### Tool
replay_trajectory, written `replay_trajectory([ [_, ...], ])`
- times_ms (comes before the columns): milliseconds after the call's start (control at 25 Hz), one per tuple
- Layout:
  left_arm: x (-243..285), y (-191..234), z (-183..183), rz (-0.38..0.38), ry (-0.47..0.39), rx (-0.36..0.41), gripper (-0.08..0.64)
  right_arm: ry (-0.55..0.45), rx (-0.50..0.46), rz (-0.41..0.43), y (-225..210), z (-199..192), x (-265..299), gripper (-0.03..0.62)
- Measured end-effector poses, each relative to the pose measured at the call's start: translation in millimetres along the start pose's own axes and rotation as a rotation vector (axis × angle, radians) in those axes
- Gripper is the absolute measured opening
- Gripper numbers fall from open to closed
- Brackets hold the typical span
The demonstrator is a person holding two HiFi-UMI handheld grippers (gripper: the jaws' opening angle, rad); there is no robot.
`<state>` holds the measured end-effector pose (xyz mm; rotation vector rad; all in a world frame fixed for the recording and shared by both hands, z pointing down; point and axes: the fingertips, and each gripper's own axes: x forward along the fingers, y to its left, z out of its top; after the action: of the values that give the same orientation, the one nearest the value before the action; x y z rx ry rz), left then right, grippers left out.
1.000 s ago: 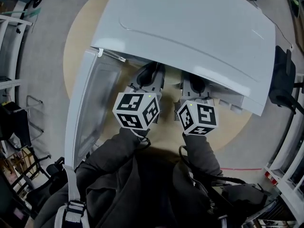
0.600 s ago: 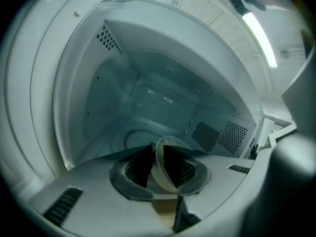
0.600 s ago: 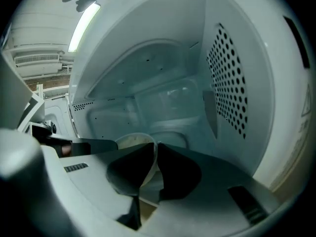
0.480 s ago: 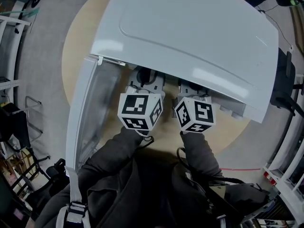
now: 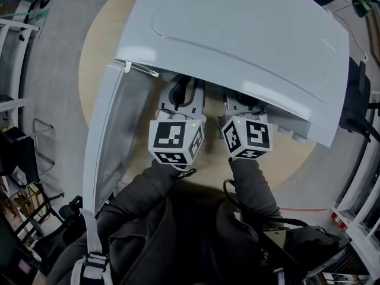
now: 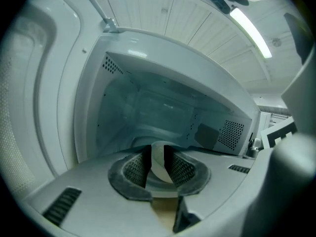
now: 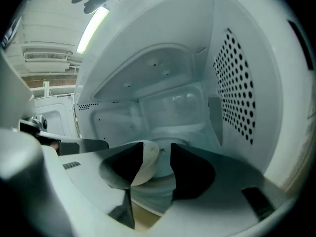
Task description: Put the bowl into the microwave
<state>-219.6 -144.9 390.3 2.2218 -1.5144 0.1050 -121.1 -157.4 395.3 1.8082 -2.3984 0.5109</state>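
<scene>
White microwave [image 5: 249,40] sits on a round wooden tabletop [image 5: 95,46], door [image 5: 104,135] swung wide open on the left side. Both tools are poked in through the front opening side by side, so only their marker cubes [image 5: 175,140] and the person's dark sleeves [image 5: 148,189] stick out below the top edge.

The bowl [image 7: 147,164], a white one, is inside the cavity, low over the turntable [image 7: 165,135]. Can't tell if it's fully resting on it. The left tool [image 6: 158,154] is at a narrow gap, pads pinched on the bowl's rim. The right tool [image 7: 157,152] is opening up: the rim is between its jaws, up against the left one, with clear air to the other pad.

Room-wise it's tight. The perforated side wall [image 7: 234,98] is right next to the right tool, and the cavity roof hangs close above both. The back wall is further off, so there's some depth left. On the left the open door frame runs alongside the left tool. The two tools are nearly touching each other in the opening. Around the tabletop there's grey floor [image 5: 53,70], with metal racks along the edges.
</scene>
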Motion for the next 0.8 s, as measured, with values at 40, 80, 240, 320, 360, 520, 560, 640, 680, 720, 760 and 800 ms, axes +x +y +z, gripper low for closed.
replay_trajectory([
  [40, -2.6, 0.1, 0.6, 0.003, -0.003, 0.004, 0.074, -0.013, -0.008, -0.006, 0.9, 1.9, -2.7, 0.16],
  [80, -5.6, -0.5, 1.2, 0.004, -0.007, 0.008, 0.074, -0.025, -0.014, -0.014, 2.0, 3.5, -6.0, 0.16],
  [240, -21.8, -6.3, 0.4, -0.002, -0.006, 0.027, 0.074, -0.054, -0.023, -0.038, 7.9, 3.6, -28.9, 0.16],
  [320, -29.9, -6.7, -3.1, 0.002, 0.004, 0.034, 0.074, -0.056, -0.02, -0.031, 13.7, -0.5, -44.2, 0.16],
  [360, -32.3, -6.2, -5.6, 0.006, 0.011, 0.036, 0.074, -0.05, -0.018, -0.016, 18.5, -4.5, -50.2, 0.16],
  [520, -36.5, -7.0, -14.8, 0.01, 0.034, 0.037, 0.074, 0.012, -0.009, 0.045, 37.9, -29.3, -58.8, 0.16],
  [560, -37.0, -7.8, -17.5, 0.009, 0.038, 0.035, 0.074, 0.022, -0.006, 0.053, 40.3, -32.9, -58.5, 0.16],
  [640, -36.7, -7.9, -24.3, 0.009, 0.054, 0.029, 0.074, 0.035, -0.001, 0.077, 44.0, -35.8, -55.8, 0.158],
  [680, -36.2, -7.4, -27.6, 0.008, 0.062, 0.025, 0.066, 0.04, 0.001, 0.092, 45.8, -36.6, -53.9, 0.158],
  [720, -35.4, -7.0, -30.3, 0.005, 0.068, 0.023, 0.009, 0.046, -0.001, 0.101, 46.8, -37.6, -51.8, 0.15],
  [760, -34.2, -7.0, -32.3, 0.0, 0.071, 0.023, 0.009, 0.055, -0.009, 0.102, 46.5, -39.0, -49.8, 0.088],
  [800, -32.5, -7.2, -33.5, -0.006, 0.072, 0.023, 0.009, 0.067, -0.02, 0.097, 45.5, -40.9, -47.6, 0.009],
])
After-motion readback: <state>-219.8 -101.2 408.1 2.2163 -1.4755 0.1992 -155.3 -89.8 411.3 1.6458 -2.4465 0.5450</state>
